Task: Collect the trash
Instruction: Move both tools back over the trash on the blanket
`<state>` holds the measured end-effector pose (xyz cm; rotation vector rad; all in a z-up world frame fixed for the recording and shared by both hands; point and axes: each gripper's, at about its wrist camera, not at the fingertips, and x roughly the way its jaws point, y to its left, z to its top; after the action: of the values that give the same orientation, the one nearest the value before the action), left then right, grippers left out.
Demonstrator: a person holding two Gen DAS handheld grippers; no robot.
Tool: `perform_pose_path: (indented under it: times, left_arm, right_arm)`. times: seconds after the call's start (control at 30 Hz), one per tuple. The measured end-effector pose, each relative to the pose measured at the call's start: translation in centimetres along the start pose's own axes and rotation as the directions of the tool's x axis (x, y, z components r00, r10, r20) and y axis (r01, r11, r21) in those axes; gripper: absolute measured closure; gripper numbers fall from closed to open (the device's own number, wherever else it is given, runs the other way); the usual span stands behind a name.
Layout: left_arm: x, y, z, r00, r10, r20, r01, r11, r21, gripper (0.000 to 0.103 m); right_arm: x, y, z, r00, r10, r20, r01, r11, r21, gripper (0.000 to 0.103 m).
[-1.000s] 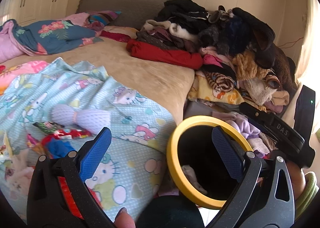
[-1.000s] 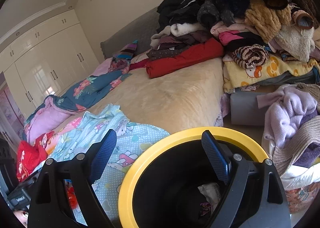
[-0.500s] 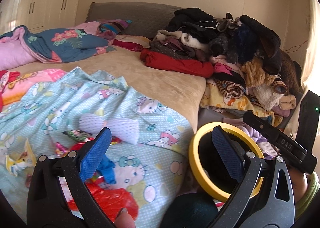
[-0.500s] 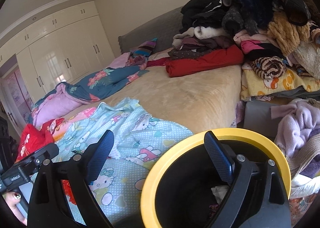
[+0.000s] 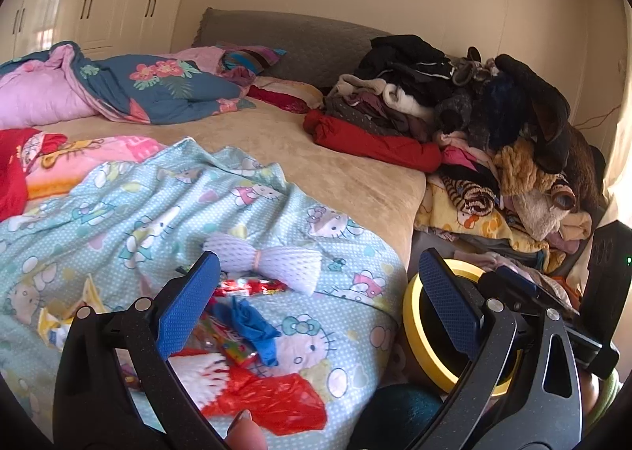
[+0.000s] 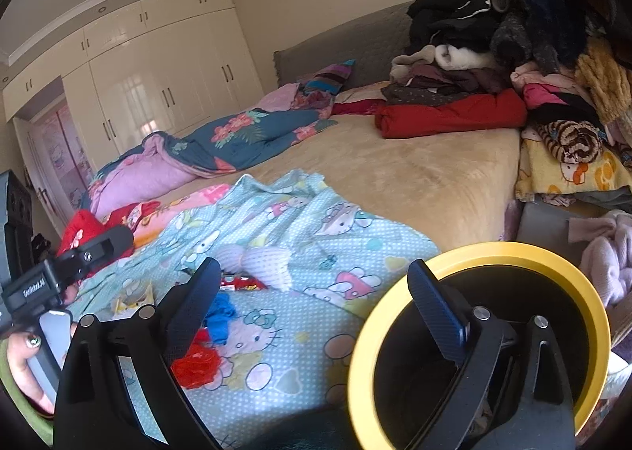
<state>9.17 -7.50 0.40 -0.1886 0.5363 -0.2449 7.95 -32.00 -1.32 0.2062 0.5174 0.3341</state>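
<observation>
Litter lies on the light-blue cartoon blanket (image 5: 118,205): a white foam net (image 5: 272,258), a red wrapper (image 5: 249,287), a crumpled blue piece (image 5: 252,325), a red plastic bag (image 5: 268,396) and a yellow wrapper (image 5: 63,321). My left gripper (image 5: 319,258) hangs open over this litter, holding nothing. A black bin with a yellow rim (image 6: 493,250) stands beside the bed, under my right gripper's right finger. My right gripper (image 6: 313,266) is opening its jaws, and nothing is between them. The foam net (image 6: 268,264) and blue piece (image 6: 219,312) show past its left finger.
A tall heap of clothes (image 5: 493,114) fills the bed's right side. A flowered quilt (image 5: 138,90) lies at the back left, with bare beige bedding (image 5: 335,158) between. White wardrobes (image 6: 158,87) line the far wall. A hand holds the other gripper (image 6: 79,256) at the left.
Both views have swung left, away from the bin and toward the blanket. More of the litter has come into view, and the bin has slid to the right edge.
</observation>
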Motion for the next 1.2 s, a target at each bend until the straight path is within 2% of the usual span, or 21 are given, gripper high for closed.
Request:
perform_pose_path:
  times: [0.37,0.63,0.87,0.97,1.1,1.2]
  left_arm:
    - [-2.1,4.0,0.5,0.999,0.042,0.027,-0.041,0.998,-0.044,0.010]
    - [-3.5,7.6,0.3,0.996,0.087,0.028,-0.085,0.994,-0.071,0.010]
    - [-3.8,10.5,-0.7,0.995,0.095,-0.030,-0.097,0.991,-0.093,0.010]
    - [-3.8,11.2,-1.4,0.997,0.056,-0.061,-0.061,0.994,-0.090,0.010]
    - [-3.9,10.7,-2.7,0.997,0.032,-0.075,-0.033,0.999,-0.010,0.010]
    - [-3.4,10.4,-3.6,0.994,0.009,-0.108,-0.006,1.000,0.030,0.010]
  right_arm:
    - [1.3,4.5,-1.4,0.996,0.065,-0.065,-0.070,0.994,-0.089,0.009]
    - [3.1,7.8,-3.1,0.982,0.113,-0.152,-0.133,0.983,-0.130,0.009]
    - [5.6,10.9,-5.8,0.955,0.132,-0.266,-0.179,0.970,-0.162,0.009]
    - [6.7,12.1,-7.0,0.938,0.129,-0.322,-0.191,0.967,-0.168,0.009]
    - [8.4,13.1,-8.5,0.908,0.113,-0.405,-0.192,0.968,-0.162,0.009]
    - [9.3,13.4,-9.1,0.893,0.084,-0.441,-0.175,0.970,-0.170,0.009]
